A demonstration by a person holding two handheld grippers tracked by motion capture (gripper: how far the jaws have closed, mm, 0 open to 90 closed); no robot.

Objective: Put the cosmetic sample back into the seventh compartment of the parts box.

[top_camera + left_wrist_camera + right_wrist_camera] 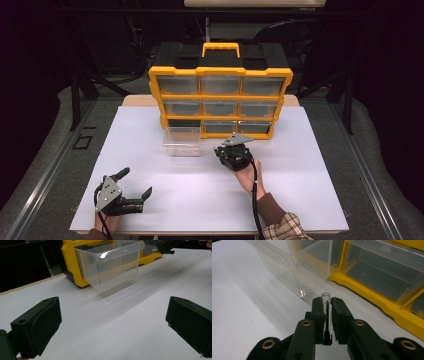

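Right gripper (327, 305) jaws pinch a clear tube (326, 297); left gripper (112, 322) jaws wide.

Yellow-and-black drawer organiser (220, 95) standing upright, white table (165, 200), grey floor (45, 150)

Loose drawer (182, 141) before organizer (220, 102), on table (150, 165)

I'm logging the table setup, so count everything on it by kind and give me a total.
Yellow organizer cabinet: 1
Clear drawer pulled out onto table: 1
Small clear tube in right hand-held gripper: 1
Hand-held grippers, right and left: 2
Total: 5
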